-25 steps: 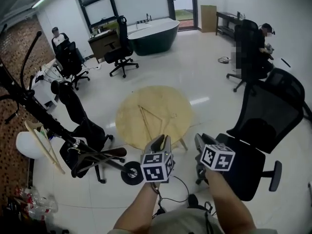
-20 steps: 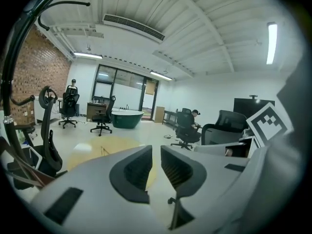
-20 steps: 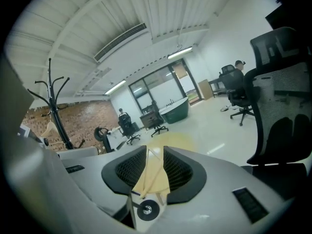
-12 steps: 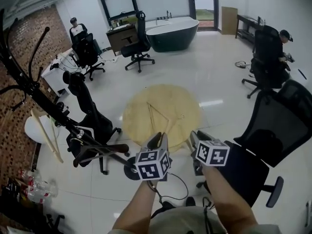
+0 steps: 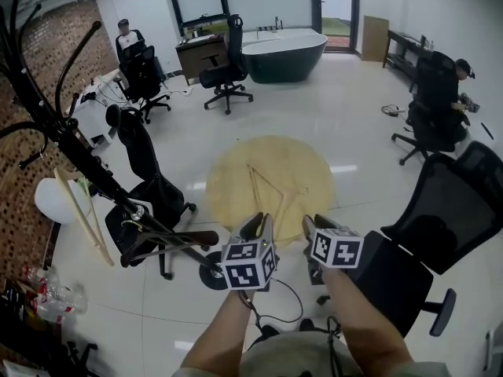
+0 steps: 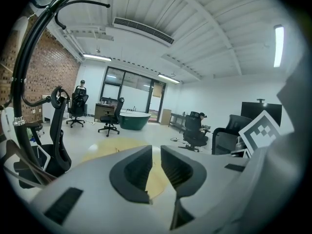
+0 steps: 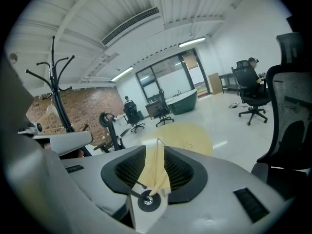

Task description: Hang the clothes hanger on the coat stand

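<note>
We see the clothes hanger (image 5: pixel 258 188) lying flat on the round wooden table (image 5: pixel 228 203) in the centre of the head view, a pale wooden triangle with its corner toward the upper left. Neither tool touches it.

The left gripper (image 5: pixel 260 220) sits low in the centre of the frame, just below the table's near edge. In its own view the left gripper (image 6: pixel 156 150) shows its jaws a narrow gap apart, and we see only the yellow of the table through that gap. The right gripper (image 5: pixel 313 222) is just beside it to the right. In the right gripper view its jaws (image 7: pixel 157 145) also stand slightly apart. A pale yellow wedge the colour of the table fills the gap, and we make out nothing gripped there.

The coat stand (image 5: pixel 78 157) is a black pole slanting from the upper left of the head view down to its round base at lower centre-left, well apart from the table's hanger. A dark hanger (image 5: pixel 161 238) hangs low on it, and a pale wooden hanger (image 5: pixel 82 218) shows beside it at the left edge.

A black office chair (image 5: pixel 448 218) fills the right side of the frame. A dark bathtub (image 5: pixel 283 53) stands at top centre.
</note>
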The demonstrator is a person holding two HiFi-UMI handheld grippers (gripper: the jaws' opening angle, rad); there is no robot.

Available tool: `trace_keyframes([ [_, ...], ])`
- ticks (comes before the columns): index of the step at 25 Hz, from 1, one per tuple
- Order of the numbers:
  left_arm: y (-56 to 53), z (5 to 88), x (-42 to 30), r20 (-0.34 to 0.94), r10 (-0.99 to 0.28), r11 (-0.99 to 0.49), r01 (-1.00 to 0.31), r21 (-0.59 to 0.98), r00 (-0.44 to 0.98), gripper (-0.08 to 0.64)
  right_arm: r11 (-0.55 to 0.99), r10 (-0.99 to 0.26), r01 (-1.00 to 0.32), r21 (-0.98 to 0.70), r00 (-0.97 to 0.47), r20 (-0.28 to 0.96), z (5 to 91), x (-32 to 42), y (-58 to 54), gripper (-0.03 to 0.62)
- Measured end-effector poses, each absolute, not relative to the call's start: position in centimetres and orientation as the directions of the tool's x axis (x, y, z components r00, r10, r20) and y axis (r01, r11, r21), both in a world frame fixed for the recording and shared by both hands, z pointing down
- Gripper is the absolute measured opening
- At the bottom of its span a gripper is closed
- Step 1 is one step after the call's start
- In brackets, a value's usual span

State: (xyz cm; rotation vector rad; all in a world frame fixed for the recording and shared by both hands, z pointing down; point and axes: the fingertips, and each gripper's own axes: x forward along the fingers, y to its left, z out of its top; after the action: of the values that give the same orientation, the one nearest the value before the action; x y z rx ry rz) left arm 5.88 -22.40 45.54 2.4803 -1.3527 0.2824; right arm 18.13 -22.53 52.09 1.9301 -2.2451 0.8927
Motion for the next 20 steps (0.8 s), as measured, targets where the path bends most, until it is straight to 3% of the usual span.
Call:
trace_keyframes([
  [7, -23.3, 45.6, 3.2, 0.311, -0.785, -0.512, -0.844, 0.163, 0.536, 0.067, 0.055, -0.868, -0.923, -0.381, -0.232, 0.438, 53.9, 14.6, -24.0, 0.138],
  [20, -29.6, 45.9, 8.7, 0.353, -0.795, -0.496, -0.864, 0.092, 0.494, 0.067, 0.077, -0.75, -0.915, -0.397, -0.315, 0.582, 62.3, 16.5, -31.8, 0.138],
])
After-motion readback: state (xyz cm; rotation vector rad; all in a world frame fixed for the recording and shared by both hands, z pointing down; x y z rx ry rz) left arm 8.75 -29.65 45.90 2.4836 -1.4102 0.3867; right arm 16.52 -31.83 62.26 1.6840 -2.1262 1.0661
